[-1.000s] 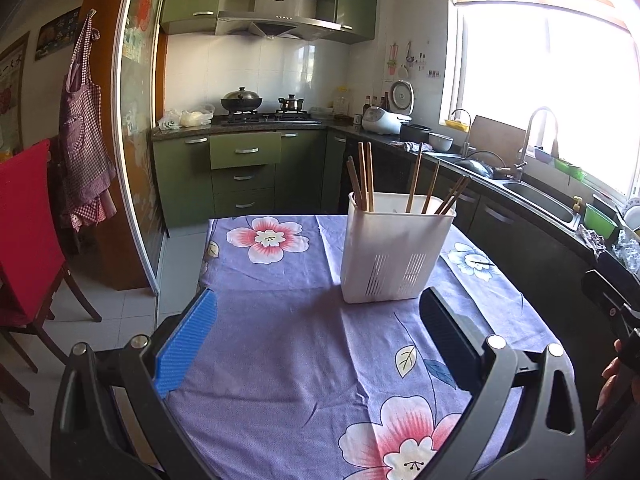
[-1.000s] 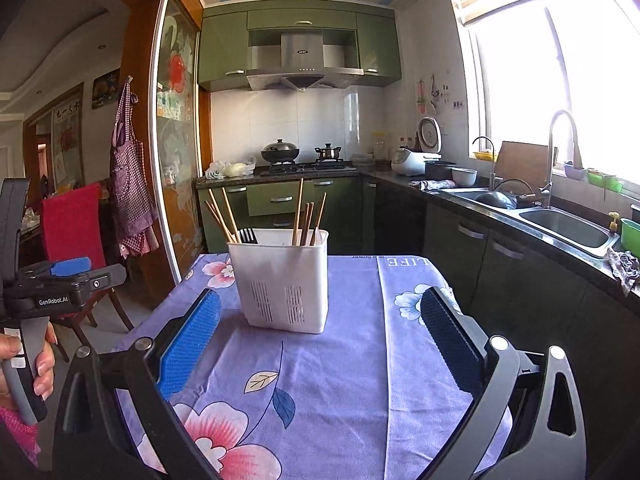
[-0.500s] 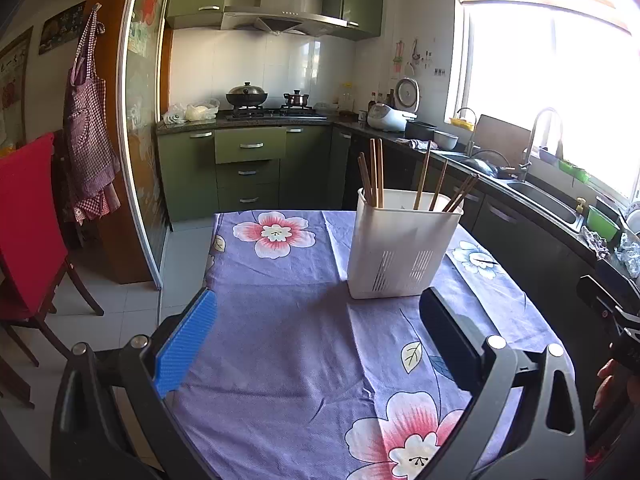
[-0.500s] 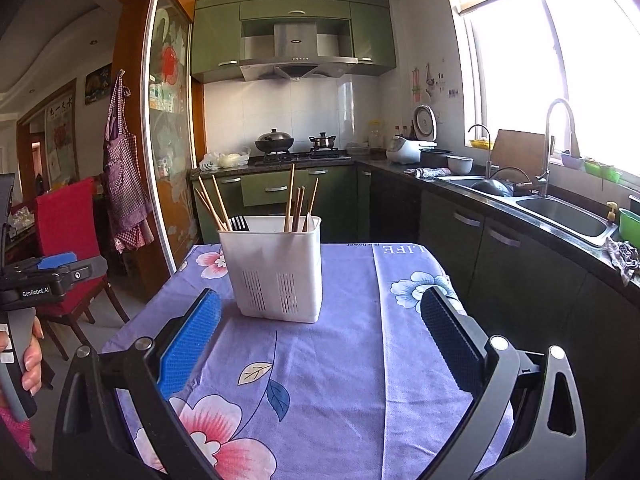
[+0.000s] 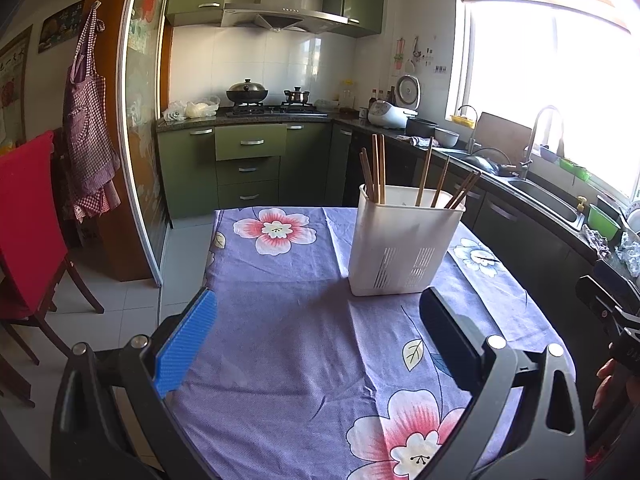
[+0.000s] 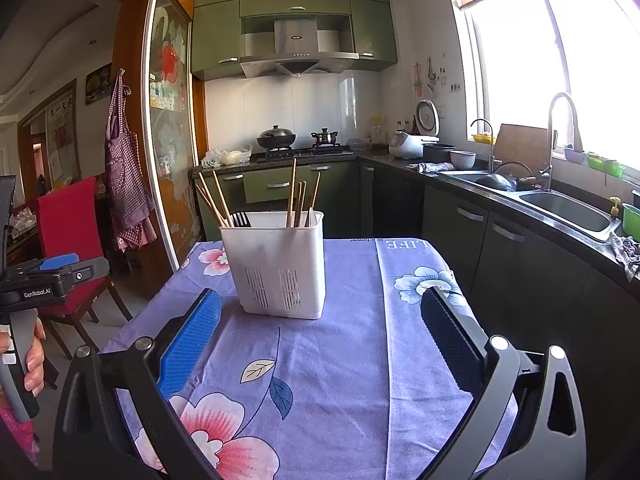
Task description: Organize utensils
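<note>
A white plastic utensil holder [image 5: 402, 240] stands upright on the table with the purple flowered cloth [image 5: 288, 320]. Several wooden chopsticks [image 5: 378, 170] stick up out of it. In the right wrist view the holder [image 6: 280, 264] also holds a black utensil [image 6: 241, 219] beside the chopsticks [image 6: 298, 200]. My left gripper [image 5: 316, 322] is open and empty, above the cloth in front of the holder. My right gripper [image 6: 320, 322] is open and empty, also just in front of the holder.
A red chair [image 5: 28, 224] stands left of the table. Green kitchen cabinets [image 5: 248, 168], a stove with pots [image 5: 264, 98] and a counter with a sink [image 6: 560, 204] run behind and to the right. The left gripper's handle [image 6: 36, 280] shows at the right wrist view's left edge.
Both grippers have drawn back slightly and tilted up, so the holder sits a little farther away in each view. Both stay open and empty.
</note>
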